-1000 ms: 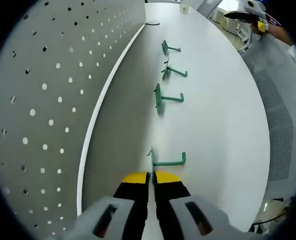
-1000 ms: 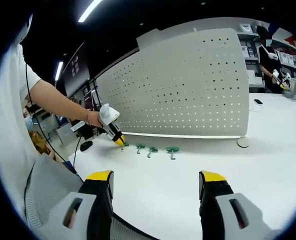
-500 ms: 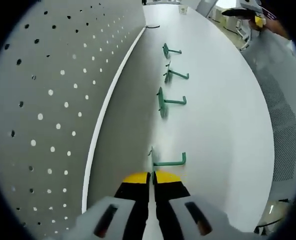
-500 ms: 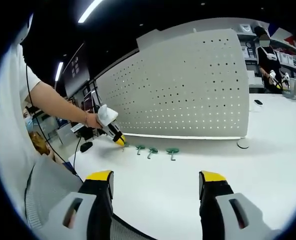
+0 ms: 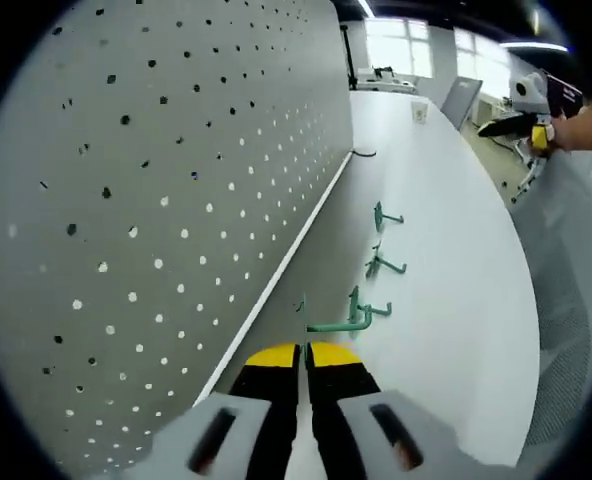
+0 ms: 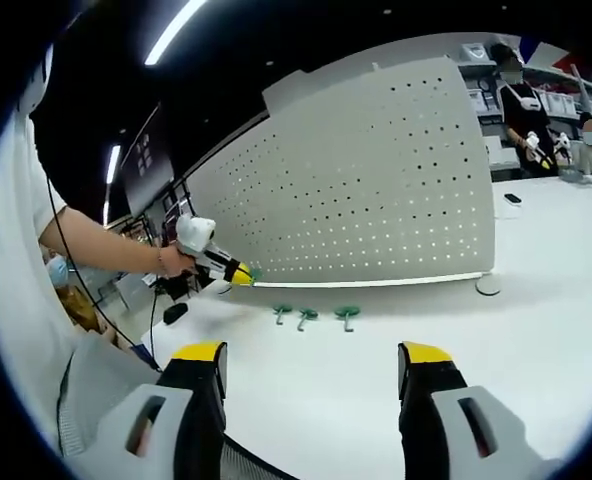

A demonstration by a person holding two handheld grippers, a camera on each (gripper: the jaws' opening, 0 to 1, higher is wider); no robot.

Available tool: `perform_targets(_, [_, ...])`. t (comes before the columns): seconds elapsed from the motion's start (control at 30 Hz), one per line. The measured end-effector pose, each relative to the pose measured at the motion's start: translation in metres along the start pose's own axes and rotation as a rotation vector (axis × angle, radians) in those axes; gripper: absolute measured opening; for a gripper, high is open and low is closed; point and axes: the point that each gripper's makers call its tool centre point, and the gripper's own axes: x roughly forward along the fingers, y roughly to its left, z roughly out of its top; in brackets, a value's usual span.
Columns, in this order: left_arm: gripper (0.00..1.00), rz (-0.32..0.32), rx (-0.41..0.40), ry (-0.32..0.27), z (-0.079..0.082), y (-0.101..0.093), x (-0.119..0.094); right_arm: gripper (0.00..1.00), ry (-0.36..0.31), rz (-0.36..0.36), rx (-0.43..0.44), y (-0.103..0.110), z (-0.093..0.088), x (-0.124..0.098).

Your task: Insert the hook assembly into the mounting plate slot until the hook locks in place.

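My left gripper [image 5: 304,350] is shut on a green hook [image 5: 338,325], whose thin plate end sits between the yellow tips while its arm points right. The hook hangs off the table, close to the white perforated mounting plate [image 5: 146,200]. In the right gripper view the left gripper [image 6: 240,272] holds that hook just in front of the plate's [image 6: 376,190] lower left part. My right gripper [image 6: 311,368] stands open over the table's near edge, nothing between its fingers. Three more green hooks [image 6: 306,317] lie in a row on the white table [image 6: 376,370].
The spare hooks [image 5: 381,265] lie along the plate's foot. A white round disc [image 6: 489,285] sits by the plate's right corner, and a dark phone [image 6: 513,198] lies farther back. People stand at the far right [image 6: 524,100]. A person's arm [image 6: 106,250] reaches in from the left.
The left gripper has lifted the hook off the table and swung up toward the perforated plate. The right gripper stays open and nearly still.
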Motion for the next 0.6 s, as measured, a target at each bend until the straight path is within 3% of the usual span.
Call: perform_targets(0.6, [0.02,0.093,-0.077,-0.183,0.031,-0.009,-0.04,0.67,-0.028,0.048,-0.016,0.018,0.01,0.014])
